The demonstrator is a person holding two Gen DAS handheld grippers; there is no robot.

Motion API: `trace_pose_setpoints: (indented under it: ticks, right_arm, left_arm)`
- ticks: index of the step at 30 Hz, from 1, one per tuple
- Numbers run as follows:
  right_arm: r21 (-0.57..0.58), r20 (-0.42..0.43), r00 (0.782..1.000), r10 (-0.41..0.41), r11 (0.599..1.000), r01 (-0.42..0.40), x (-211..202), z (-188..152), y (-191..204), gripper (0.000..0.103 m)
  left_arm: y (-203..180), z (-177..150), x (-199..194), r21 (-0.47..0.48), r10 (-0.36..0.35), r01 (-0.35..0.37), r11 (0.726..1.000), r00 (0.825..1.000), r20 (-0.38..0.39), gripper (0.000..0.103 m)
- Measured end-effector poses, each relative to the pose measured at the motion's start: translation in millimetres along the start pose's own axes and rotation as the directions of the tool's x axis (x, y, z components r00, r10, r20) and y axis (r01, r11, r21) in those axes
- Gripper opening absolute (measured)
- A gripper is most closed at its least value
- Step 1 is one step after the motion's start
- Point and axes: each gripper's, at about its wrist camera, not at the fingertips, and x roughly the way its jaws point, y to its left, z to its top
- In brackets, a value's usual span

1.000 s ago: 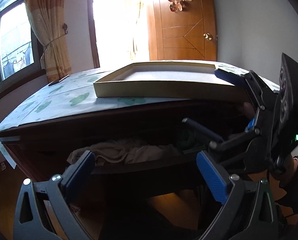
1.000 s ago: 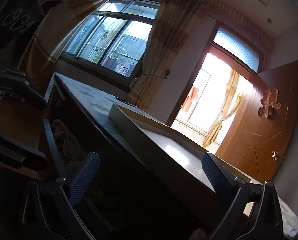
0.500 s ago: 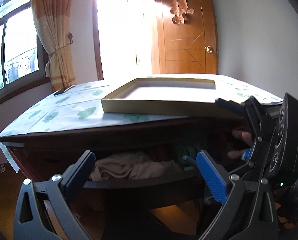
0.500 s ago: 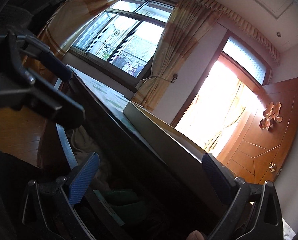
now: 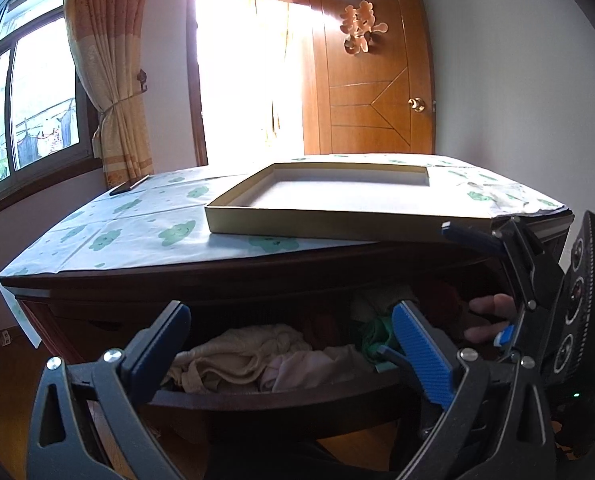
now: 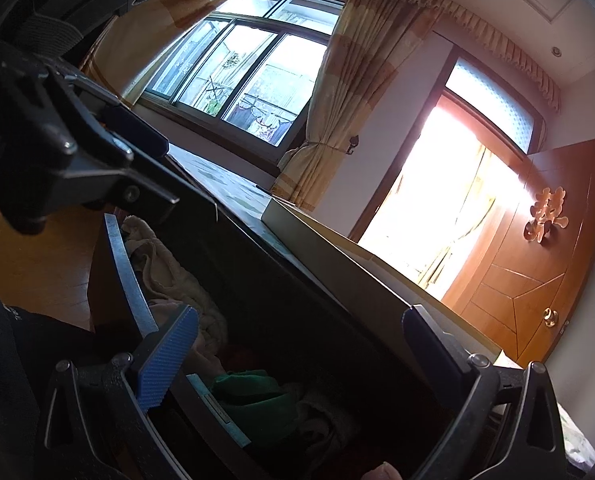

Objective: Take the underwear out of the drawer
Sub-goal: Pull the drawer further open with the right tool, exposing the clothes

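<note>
The drawer (image 5: 265,394) stands pulled out under the front edge of the desk (image 5: 225,276), and the underwear sought lies inside it among a heap of garments: a cream bundle (image 5: 237,356) toward the drawer's left, a pale pink piece (image 5: 301,372) beside it, and a green piece (image 6: 253,394) toward the right end. Which of these is the underwear cannot be told from here. The left gripper (image 5: 297,356) hangs just in front of the drawer's front rail with its fingers wide apart and empty. The right gripper (image 6: 297,352) is over the drawer's right end, likewise spread and holding nothing, with the green piece directly below it. To do the reach well, the right gripper should probably go down into the heap with its fingers kept apart, clear of the front rail and of the desk's overhanging edge, and close only on a raised fold so that one garment comes up rather than a tangle. The desk top wears a white cloth (image 5: 137,224) printed with green shapes, and a shallow tray (image 5: 329,196) sits toward its right front corner. Behind are a curtained window (image 5: 29,96), a bright doorway (image 5: 249,72) and a wooden door (image 5: 377,80).
</note>
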Motion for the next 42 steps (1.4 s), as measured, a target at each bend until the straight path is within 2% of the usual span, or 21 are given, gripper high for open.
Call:
trace_pose_setpoints:
  ticks: [17,24,42]
  right_arm:
    - [0.092,-0.066,0.998,0.01,0.996,-0.004,-3.2,6.1,-8.8,0.102]
    - [0.122,-0.068,0.997,0.028,0.992,-0.02,-10.4,6.7,-4.7,0.102]
    - [0.172,-0.14,0.986,0.092,0.983,-0.067,-15.8,9.6,-0.5,0.102]
  left_arm:
    - [11.7,1.7,-1.5,-0.02,0.032,-0.032,0.999,0.999,-0.024,0.103]
    - [18.9,3.6,-2.2,-0.031,0.038,-0.039,0.999,0.999,-0.026,0.103]
    - [27.3,6.1,-5.2,-0.036,0.047,-0.049,0.998,0.998,-0.035,0.103]
